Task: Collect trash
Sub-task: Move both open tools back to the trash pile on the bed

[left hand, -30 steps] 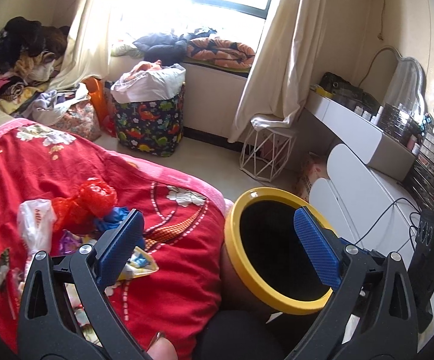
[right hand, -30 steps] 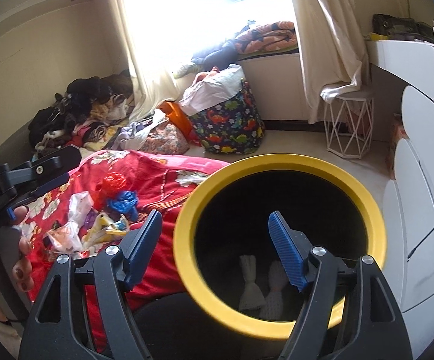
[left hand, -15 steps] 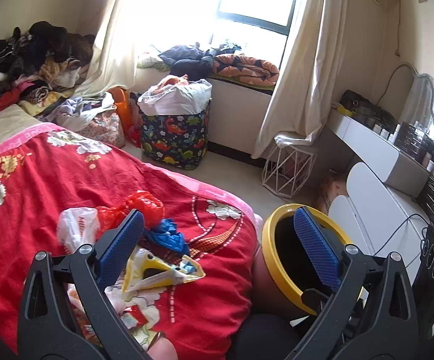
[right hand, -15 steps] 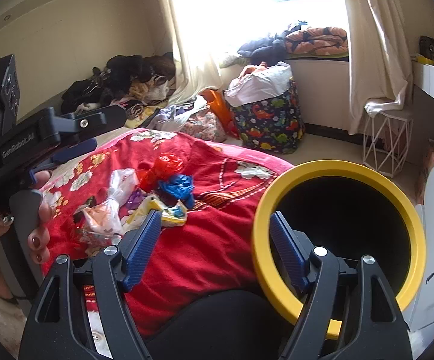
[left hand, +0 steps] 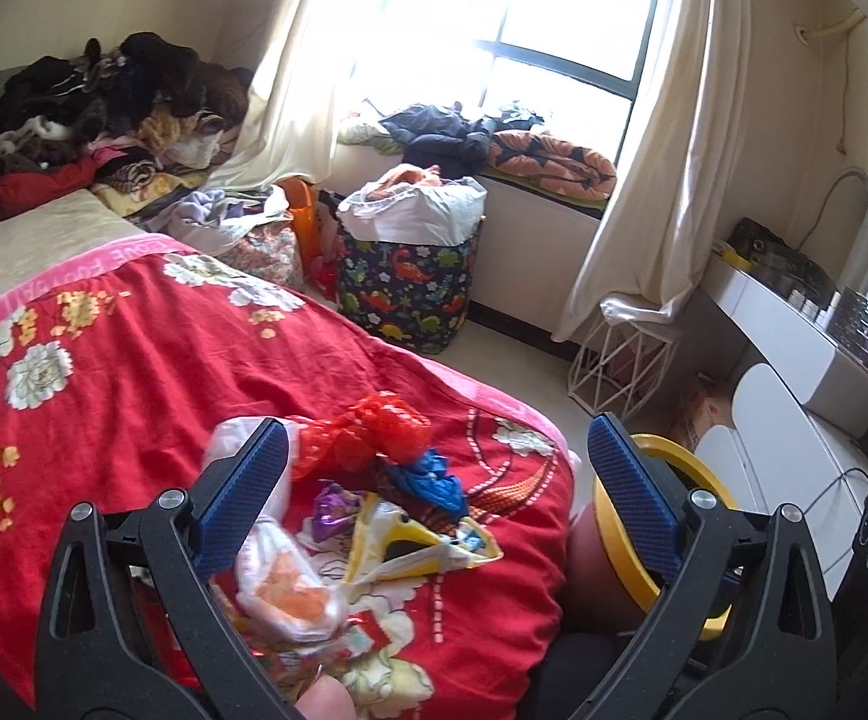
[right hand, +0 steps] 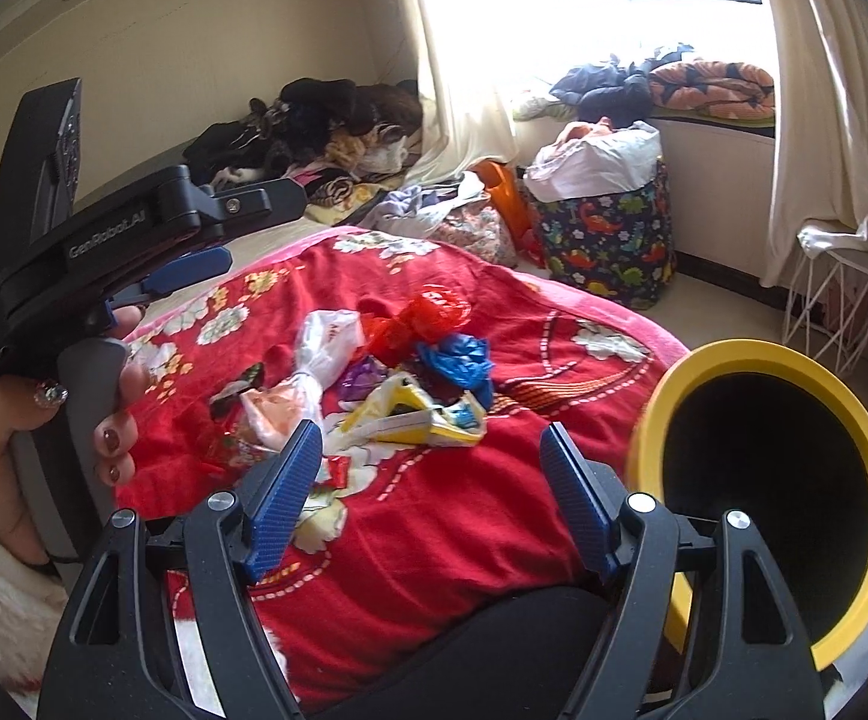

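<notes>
A pile of trash lies on the red flowered blanket: a red plastic bag, a blue bag, a yellow wrapper, a white and orange bag and a purple wrapper. My left gripper is open and empty, its jaws either side of the pile. The yellow-rimmed bin stands right of the bed. In the right wrist view my right gripper is open and empty, just short of the yellow wrapper, with the bin to its right.
A dinosaur-print laundry basket and a white wire stool stand on the floor by the window. Clothes are piled at the bed's far end. A white dresser lines the right wall. The left gripper's body shows at the right view's left.
Both grippers have swung left, away from the bin's mouth and over the trash pile on the blanket. Both stay open and empty.
</notes>
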`<state>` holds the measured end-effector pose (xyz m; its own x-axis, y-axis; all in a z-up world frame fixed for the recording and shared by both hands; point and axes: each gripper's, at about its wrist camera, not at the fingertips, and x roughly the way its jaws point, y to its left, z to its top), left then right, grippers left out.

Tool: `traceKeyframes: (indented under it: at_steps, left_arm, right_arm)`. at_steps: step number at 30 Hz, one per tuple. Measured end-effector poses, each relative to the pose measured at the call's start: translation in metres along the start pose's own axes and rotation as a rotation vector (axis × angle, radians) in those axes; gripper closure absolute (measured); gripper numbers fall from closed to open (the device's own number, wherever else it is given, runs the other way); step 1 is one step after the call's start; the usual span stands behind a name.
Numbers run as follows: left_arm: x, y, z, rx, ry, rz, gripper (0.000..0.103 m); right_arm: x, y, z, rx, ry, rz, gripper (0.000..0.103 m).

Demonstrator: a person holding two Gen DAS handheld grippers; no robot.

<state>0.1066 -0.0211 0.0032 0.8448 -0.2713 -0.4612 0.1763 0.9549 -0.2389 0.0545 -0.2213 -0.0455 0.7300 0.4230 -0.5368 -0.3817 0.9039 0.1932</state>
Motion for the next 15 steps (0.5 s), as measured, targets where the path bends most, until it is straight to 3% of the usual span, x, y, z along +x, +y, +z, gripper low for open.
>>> traceKeyframes:
  at_steps: [15]
  left_arm:
    - [-0.019, 0.072, 0.001, -0.119, -0.007, 0.135, 0.011]
  right_arm:
    - [0.038, 0.054, -0.003, -0.128, 0.095, 0.100, 0.030]
